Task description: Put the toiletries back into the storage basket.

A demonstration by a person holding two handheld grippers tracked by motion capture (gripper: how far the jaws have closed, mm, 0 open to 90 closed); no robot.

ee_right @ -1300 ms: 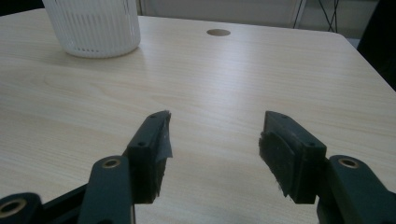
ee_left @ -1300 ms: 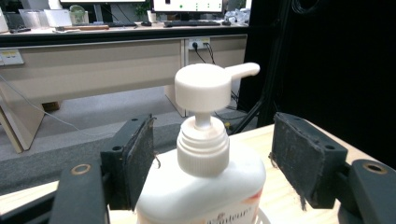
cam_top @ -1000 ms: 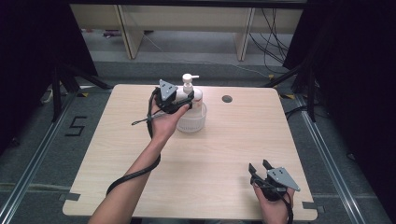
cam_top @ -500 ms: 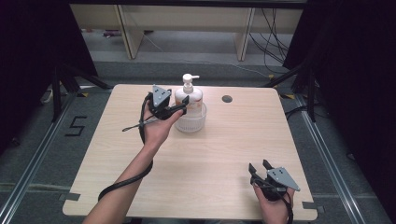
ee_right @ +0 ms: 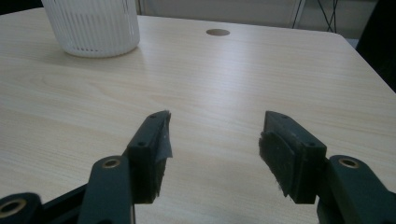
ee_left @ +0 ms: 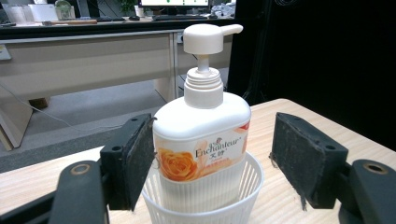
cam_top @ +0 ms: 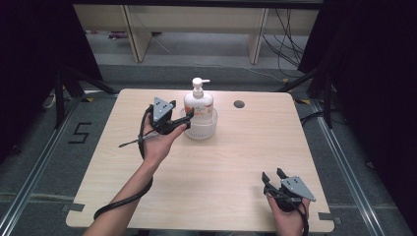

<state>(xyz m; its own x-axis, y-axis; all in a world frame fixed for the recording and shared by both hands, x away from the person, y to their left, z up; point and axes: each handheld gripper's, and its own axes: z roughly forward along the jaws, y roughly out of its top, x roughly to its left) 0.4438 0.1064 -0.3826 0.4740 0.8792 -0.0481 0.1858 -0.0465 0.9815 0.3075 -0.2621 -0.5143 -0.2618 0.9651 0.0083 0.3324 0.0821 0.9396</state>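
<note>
The lower part of the pump bottle [cam_top: 198, 102] is hidden inside the white ribbed basket [cam_top: 202, 129], and in the left gripper view the basket's base is cut off by the frame edge. In the right gripper view the basket's top is cropped away. From the high view, the person's left forearm enters at the bottom edge and the right hand is cut off at the wrist.

The table [cam_top: 226, 162] is pale wood-grain with a round cable hole [cam_top: 239, 104] near its far edge; it stands on a grey floor with a pale desk beyond and dark curtains to both sides.

The left gripper [cam_top: 183, 121] is held just left of the basket, jaws spread wide. In its own view the bottle stands upright in the basket between the two pads; the left pad [ee_left: 138, 158] seems to meet the bottle's side, the right one clear of it. The right gripper [cam_top: 272, 177] rests near the table's near right corner, well apart from the bottle, jaws parted over bare wood.
</note>
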